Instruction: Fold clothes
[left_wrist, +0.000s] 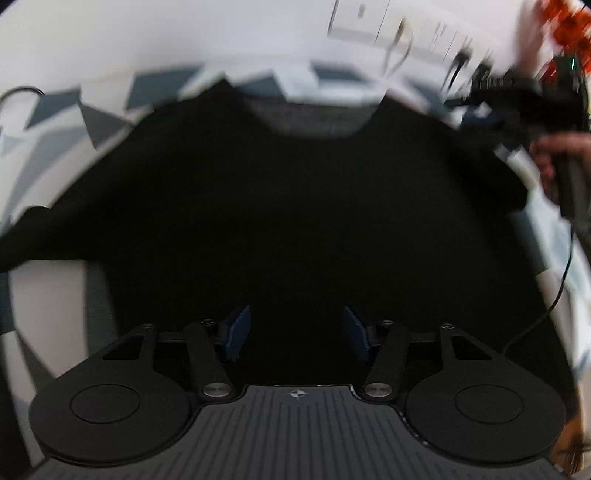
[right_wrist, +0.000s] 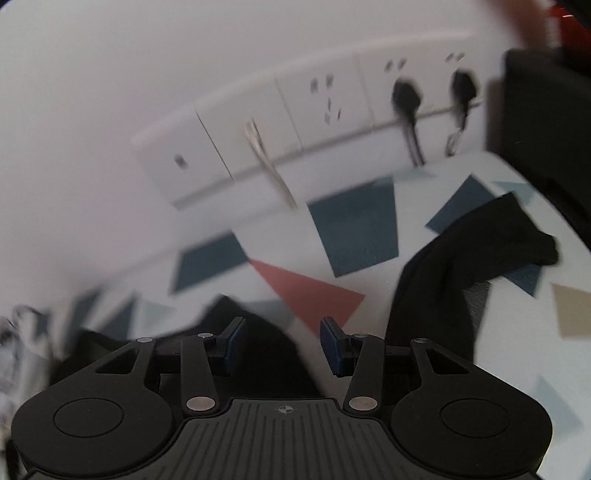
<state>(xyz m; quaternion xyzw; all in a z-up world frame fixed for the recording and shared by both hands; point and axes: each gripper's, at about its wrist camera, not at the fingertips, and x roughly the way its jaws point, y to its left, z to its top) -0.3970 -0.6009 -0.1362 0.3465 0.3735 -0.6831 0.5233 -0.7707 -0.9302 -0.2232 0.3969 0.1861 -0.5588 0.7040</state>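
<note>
A black T-shirt lies spread flat on the patterned tablecloth, neck opening at the far side. My left gripper hovers over its lower middle, open and empty, blue pads apart. In the left wrist view my right gripper shows at the far right near the shirt's right shoulder, blurred, held by a hand. In the right wrist view my right gripper is open and empty above the shirt's edge. A black sleeve lies crumpled to its right.
The white tablecloth has blue, red and tan geometric patches. Wall sockets with black plugs and cables sit on the white wall behind. A black object stands at the far right. A cable trails on the right.
</note>
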